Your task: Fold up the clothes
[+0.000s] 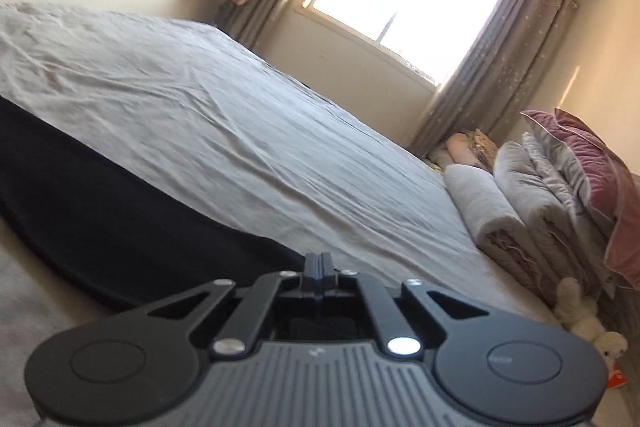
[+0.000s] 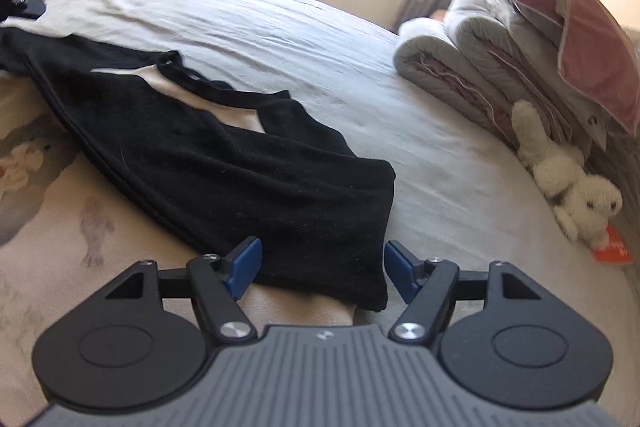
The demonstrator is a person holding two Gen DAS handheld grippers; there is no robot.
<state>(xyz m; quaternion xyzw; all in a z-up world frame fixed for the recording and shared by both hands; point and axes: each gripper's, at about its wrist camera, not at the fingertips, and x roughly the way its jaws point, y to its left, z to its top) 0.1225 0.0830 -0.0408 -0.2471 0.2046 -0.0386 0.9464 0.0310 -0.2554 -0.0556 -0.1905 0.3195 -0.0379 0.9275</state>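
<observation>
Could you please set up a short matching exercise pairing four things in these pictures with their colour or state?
Things:
1. garment
2. soft toy
3. left gripper
4. right gripper

Colour or state:
A. jaws open, the garment's near edge between the blue pads
B. cream white, lying at the foot of the folded bedding
C. black, spread on the bed
D. jaws shut together

Pairs: 1-C, 2-B, 3-D, 4-A
</observation>
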